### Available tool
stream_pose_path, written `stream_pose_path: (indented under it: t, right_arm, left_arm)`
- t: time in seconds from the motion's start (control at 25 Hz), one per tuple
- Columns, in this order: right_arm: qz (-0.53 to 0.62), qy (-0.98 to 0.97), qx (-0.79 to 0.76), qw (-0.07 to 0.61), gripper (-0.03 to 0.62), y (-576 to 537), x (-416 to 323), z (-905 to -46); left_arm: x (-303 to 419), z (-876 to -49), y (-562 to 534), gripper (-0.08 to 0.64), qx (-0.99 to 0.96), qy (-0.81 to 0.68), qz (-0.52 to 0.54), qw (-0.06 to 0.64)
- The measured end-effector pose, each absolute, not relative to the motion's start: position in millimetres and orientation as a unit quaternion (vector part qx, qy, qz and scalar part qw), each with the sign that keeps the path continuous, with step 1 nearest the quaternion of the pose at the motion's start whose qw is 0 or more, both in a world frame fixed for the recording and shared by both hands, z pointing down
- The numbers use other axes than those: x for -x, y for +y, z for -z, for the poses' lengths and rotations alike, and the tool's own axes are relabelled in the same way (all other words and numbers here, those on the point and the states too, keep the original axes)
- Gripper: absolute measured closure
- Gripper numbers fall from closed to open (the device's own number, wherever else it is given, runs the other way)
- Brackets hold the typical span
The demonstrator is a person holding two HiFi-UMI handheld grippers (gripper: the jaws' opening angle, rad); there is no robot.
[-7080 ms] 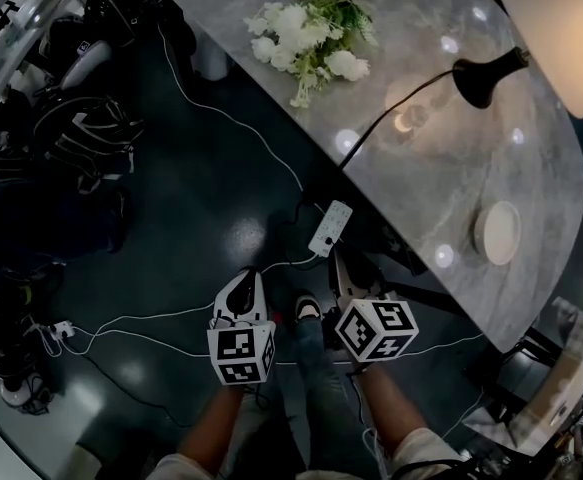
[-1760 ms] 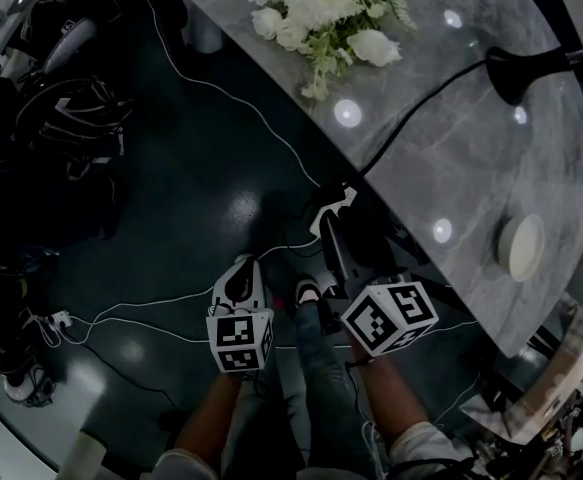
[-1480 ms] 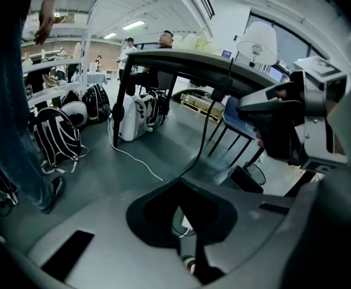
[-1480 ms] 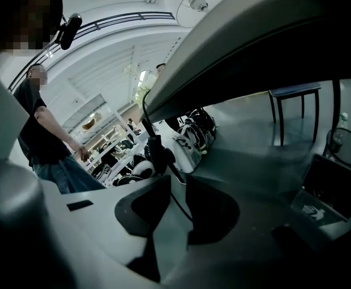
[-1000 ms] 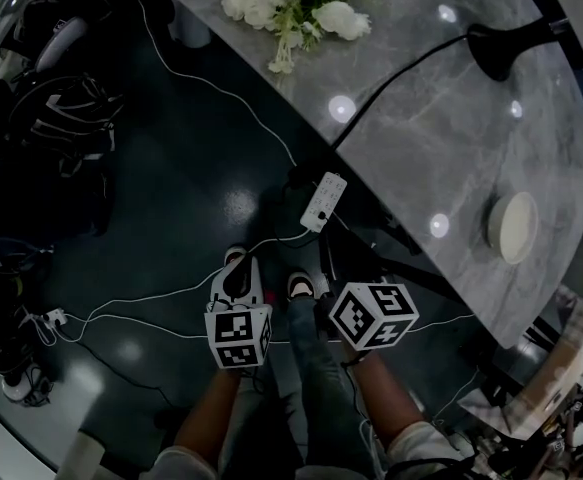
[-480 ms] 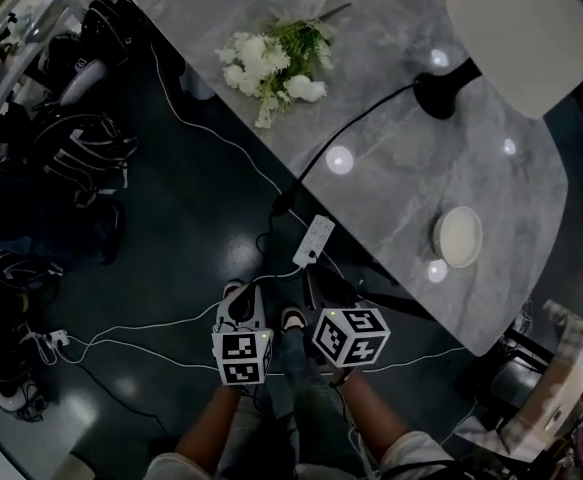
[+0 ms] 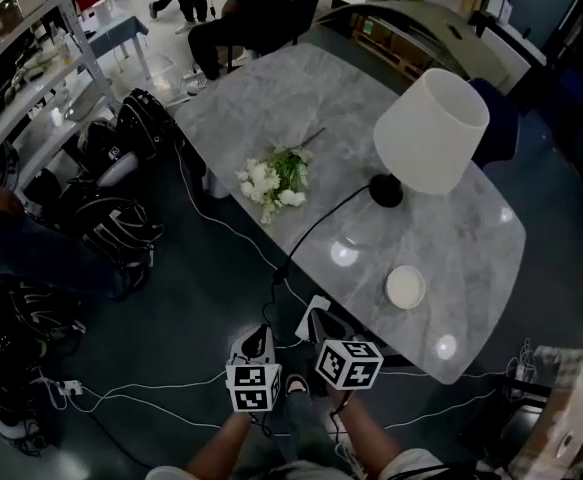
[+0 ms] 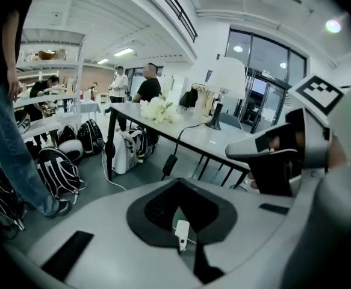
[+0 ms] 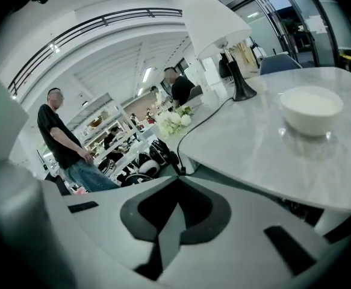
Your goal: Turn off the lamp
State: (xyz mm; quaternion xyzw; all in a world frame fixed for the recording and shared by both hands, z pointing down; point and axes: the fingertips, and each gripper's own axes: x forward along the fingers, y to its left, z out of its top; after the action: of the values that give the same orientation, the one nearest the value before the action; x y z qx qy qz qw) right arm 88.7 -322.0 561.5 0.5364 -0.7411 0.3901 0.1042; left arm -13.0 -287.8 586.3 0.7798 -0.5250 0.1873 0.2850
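Note:
The lamp has a white shade (image 7: pixel 431 128) and a black base (image 7: pixel 384 193) on the grey marble table (image 7: pixel 471 238); no glow shows under the shade. Its black cord (image 7: pixel 311 230) drops off the table edge to a white power strip (image 7: pixel 314 318) on the dark floor. My left gripper (image 7: pixel 254 346) and right gripper (image 7: pixel 321 325) hang side by side over the floor near that strip, short of the table edge. Both are shut and hold nothing. In the right gripper view the lamp (image 9: pixel 223 29) stands far across the table. The left gripper (image 8: pixel 181 221) points toward the table legs.
White flowers (image 7: pixel 271 180) and a white bowl (image 7: pixel 405 287) lie on the table. Black bags (image 7: pixel 111 228) crowd the floor at left, and thin white cables (image 7: pixel 151 388) run across it. A seated person (image 7: pixel 241 8) is at the far end, and another stands nearby (image 9: pixel 61 137).
Both grippers and the head view have risen from the floor, so the whole table and lamp now show. The glow under the lamp in the oldest frame is gone.

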Motion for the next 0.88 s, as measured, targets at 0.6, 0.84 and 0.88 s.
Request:
stream_pose_path:
  t: [0.6,0.84,0.88]
  right_arm:
    - [-0.315,-0.769,-0.552,0.07,0.592,-350.0,-112.2,-419.0]
    - [-0.275,-0.78,-0.559,0.057,0.592,-368.7,-114.5,-372.8]
    - [-0.269,-0.782,-0.56,0.056,0.592,-371.4,-114.4,-366.3]
  left_arm:
    - [-8.5,-412.4,-344.6,0.569,-0.816,-0.534,-0.096,0.2]
    - [-13.4,-364.1,-361.7,0.568,-0.829,-0.528,-0.064,0.173]
    - [-15.4,-358.9,-362.9,0.568,-0.832,-0.525,-0.061,0.171]
